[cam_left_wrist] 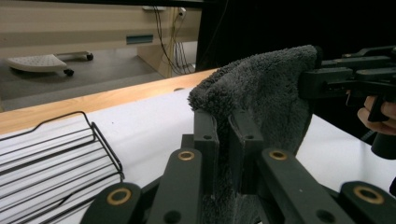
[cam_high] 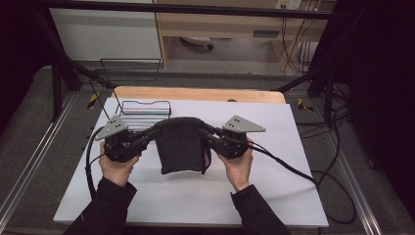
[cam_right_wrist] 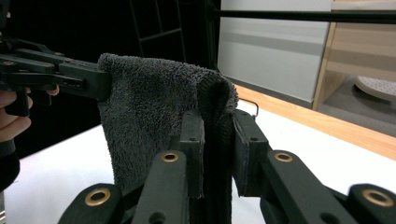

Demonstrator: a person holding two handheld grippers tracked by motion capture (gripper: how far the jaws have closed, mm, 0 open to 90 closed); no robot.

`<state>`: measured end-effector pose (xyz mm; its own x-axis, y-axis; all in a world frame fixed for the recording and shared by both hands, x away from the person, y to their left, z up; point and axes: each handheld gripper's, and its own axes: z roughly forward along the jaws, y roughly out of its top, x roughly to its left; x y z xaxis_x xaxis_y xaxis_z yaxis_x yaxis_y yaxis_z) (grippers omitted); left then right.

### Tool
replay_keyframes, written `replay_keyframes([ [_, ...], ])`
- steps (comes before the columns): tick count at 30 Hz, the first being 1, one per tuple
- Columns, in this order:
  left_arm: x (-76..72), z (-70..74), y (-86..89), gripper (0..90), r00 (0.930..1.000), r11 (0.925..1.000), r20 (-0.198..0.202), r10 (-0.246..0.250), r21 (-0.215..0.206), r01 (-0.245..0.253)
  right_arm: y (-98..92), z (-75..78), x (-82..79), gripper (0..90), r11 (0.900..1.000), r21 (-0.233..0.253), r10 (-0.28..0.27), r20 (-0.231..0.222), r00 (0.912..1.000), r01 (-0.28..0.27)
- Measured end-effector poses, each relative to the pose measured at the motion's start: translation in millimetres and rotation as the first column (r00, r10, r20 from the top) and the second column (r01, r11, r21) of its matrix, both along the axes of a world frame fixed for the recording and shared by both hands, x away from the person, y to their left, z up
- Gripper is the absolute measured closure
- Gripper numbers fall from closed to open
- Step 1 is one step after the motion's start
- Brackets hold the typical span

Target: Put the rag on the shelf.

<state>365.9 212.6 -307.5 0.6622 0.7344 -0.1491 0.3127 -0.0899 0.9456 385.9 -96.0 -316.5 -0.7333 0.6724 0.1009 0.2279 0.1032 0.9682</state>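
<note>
High view: hand-held grippers [cam_high: 149, 134] level, towel [cam_high: 182, 145] between.

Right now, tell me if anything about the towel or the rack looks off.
Nothing stands out. The dark towel hangs between the left claw and the right claw, each shut on an upper corner, its lower edge resting on the white table. The wire rack lies flat behind, undamaged.

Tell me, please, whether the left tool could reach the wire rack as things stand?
Probably not yet: the left tool is shut on the dark towel, shared with the right tool. The wire rack lies close behind, nothing between.
</note>
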Motion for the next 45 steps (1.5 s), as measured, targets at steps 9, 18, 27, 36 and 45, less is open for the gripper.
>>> replay_keyframes([
  [9,-1.1,10.4,16.9,82.5,0.9985,0.9987,0.036,0.041,-0.032,-0.040,19.2,10.3,4.4,76.8,1.000,0.013,0.006,0.052,0.9986,-0.007],
  [18,-1.5,20.3,35.7,82.5,0.9913,0.9938,0.083,0.101,-0.054,-0.097,39.8,19.9,7.8,76.9,0.999,0.031,0.015,0.093,0.9956,-0.018],
  [27,-1.9,30.9,51.4,82.6,0.9836,0.9889,0.116,0.138,-0.072,-0.130,57.6,30.1,11.6,77.0,0.999,0.047,0.015,0.121,0.9926,-0.021],
  [36,-0.6,43.0,71.1,82.5,0.9713,0.9800,0.160,0.176,-0.122,-0.157,80.4,53.2,15.2,77.1,0.998,0.062,0.012,0.167,0.9859,-0.022],
  [45,2.3,59.3,85.7,82.6,0.9550,0.9692,0.204,0.215,-0.165,-0.183,97.8,75.4,20.9,77.2,0.997,0.076,0.006,0.212,0.9772,-0.023],
])
